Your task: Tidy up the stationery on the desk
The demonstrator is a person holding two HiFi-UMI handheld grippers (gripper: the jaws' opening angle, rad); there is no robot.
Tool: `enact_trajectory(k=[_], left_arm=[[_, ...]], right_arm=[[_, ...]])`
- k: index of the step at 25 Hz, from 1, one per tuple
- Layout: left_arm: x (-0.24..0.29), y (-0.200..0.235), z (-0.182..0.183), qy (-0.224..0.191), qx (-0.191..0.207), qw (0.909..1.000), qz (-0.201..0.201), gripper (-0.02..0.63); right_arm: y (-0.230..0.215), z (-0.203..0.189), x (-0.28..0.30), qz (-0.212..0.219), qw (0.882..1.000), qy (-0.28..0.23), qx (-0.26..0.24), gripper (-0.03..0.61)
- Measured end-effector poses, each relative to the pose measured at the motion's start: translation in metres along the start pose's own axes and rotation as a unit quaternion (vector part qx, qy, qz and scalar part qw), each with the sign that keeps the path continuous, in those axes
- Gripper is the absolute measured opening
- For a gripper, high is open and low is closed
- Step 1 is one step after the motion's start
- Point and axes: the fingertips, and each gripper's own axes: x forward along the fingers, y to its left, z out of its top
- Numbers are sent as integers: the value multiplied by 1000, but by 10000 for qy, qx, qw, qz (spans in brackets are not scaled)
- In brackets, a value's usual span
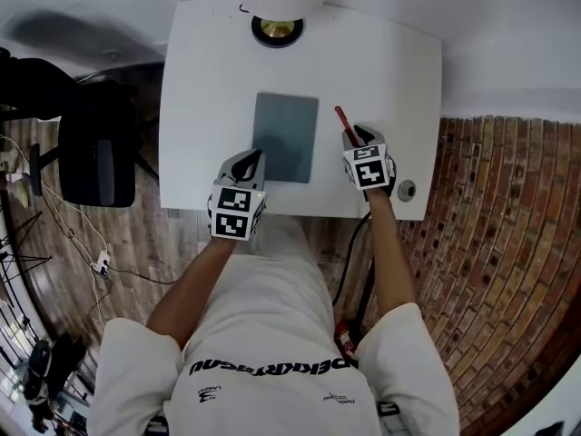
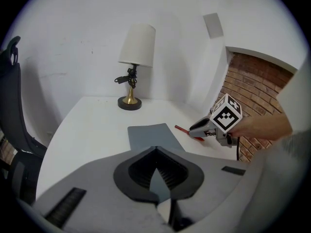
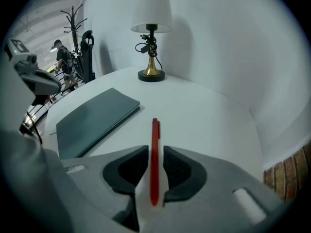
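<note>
Right gripper (image 3: 154, 154) clamps red pen (image 3: 155, 130) — open desk (image 3: 209, 115) ahead, notebook (image 3: 92, 118) edge leftward

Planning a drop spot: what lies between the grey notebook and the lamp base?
Only bare white desk separates the notebook from the lamp base, clearest in the head view.

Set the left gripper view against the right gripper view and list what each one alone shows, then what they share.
Only the left gripper view: the right gripper seen from outside, a brick wall and a black chair. Only the right gripper view: a coat stand and a distant person. Both: the lamp, the grey notebook, the red pen held in the right gripper, and the white desk.
</note>
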Motion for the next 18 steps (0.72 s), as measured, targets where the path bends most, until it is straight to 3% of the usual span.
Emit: enact_trajectory(k=[7, 12, 15, 18], left_arm=[[-9, -6, -11, 49, -28, 10000, -61, -2], [-13, -4, -13, 34, -26, 10000, -66, -2], [-16, -6, -12, 18, -19, 10000, -90, -2], [-20, -9, -11, -18, -26, 9999, -119, -2]], right_arm=[[0, -9, 5, 225, 9993, 267, 147, 60], [0, -7, 3, 147, 9993, 217, 257, 48], [-1, -4, -4, 188, 9972, 73, 717, 48], [3, -1, -12, 383, 9870, -135, 1558, 48]])
